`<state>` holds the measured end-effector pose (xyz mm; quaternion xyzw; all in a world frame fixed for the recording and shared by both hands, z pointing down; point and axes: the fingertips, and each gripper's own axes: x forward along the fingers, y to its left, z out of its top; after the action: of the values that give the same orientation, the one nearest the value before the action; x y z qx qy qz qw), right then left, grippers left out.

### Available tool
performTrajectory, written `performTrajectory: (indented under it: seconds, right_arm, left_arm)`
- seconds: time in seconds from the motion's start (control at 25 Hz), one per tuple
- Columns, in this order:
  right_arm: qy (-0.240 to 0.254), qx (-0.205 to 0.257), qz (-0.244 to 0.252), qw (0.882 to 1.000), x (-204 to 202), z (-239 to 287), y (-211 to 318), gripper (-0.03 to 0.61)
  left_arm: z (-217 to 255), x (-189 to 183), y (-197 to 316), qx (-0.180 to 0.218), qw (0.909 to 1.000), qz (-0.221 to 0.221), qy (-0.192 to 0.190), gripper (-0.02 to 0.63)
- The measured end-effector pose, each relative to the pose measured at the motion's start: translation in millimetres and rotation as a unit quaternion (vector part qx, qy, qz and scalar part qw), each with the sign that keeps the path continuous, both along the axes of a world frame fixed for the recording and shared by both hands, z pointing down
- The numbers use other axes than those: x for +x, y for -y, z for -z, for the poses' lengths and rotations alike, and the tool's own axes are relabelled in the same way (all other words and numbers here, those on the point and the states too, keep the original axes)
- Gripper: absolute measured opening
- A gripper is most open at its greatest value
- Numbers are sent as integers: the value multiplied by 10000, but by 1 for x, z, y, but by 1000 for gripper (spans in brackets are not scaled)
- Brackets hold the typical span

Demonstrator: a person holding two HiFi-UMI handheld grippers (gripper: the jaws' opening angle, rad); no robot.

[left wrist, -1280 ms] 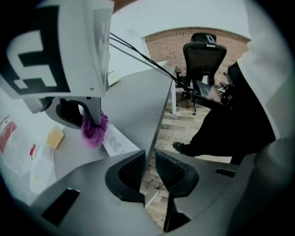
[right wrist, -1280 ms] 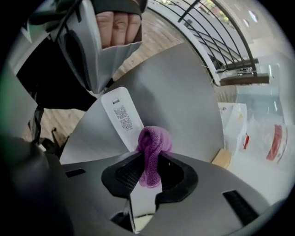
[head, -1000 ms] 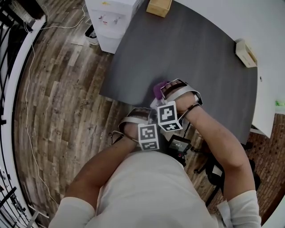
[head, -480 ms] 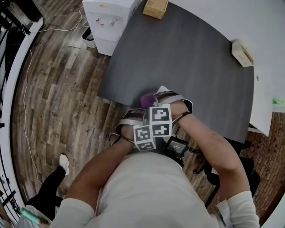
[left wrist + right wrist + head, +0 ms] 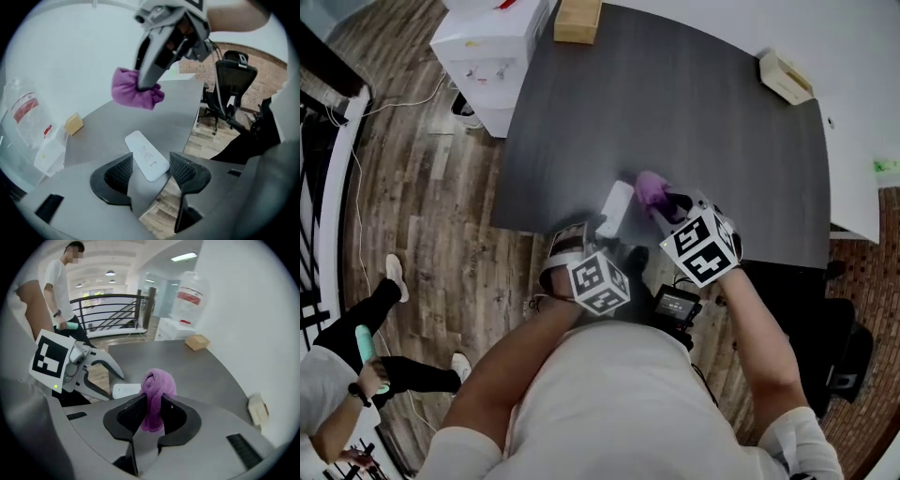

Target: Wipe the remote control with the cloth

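Lying near the person's edge of the dark tabletop [image 5: 703,122], the white remote control [image 5: 146,155] has its near end between the jaws of the left tool [image 5: 150,172]. Those jaws have just been opening and now stand apart, with neither pad pressing on it. The right tool [image 5: 152,414] is clamped on a bunched purple cloth [image 5: 158,385], held in the air just beyond the remote control's far end and clear of it.
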<state>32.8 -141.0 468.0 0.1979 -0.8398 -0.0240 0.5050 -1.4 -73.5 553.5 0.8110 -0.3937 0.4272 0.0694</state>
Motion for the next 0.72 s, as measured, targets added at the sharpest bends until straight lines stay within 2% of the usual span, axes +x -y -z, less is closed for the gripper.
performTrajectory:
  seconds: [0.12, 0.2, 0.28, 0.36, 0.48, 0.56, 0.64, 0.68, 0.72]
  right_arm:
    - [101, -143, -689, 9975, 46, -11, -10, 94]
    - [132, -289, -971, 9948, 65, -22, -21, 94]
    - [163, -413, -1135, 9925, 78, -31, -31, 94]
    - [201, -505, -1224, 9910, 87, -38, -40, 94]
    - [257, -646, -1299, 9891, 93, -46, -52, 94]
    - [302, -714, -1306, 9884, 94, -49, -56, 94]
    - [360, -762, -1271, 9883, 92, -50, -57, 94]
    - [392, -802, -1244, 9882, 89, -50, -59, 94]
    - [426, -856, -1207, 9881, 84, -51, -61, 94]
  left_arm:
    - [-15, 12, 5, -144, 9976, -481, 475, 282]
    - [-32, 19, 3, -305, 9935, -777, 776, 310]
    - [-40, 19, 4, -323, 9918, -861, 884, 335]
    - [-40, 18, 2, -211, 9905, -974, 948, 336]
    - [-40, 19, -10, 122, 9850, -1180, 1256, 336]
    - [-40, 17, -14, 303, 9836, -1147, 1360, 334]
    - [-36, 14, -12, 400, 9864, -995, 1245, 312]
    - [-33, 13, -11, 405, 9888, -890, 1127, 255]
    - [-30, 11, -10, 376, 9913, -786, 991, 238]
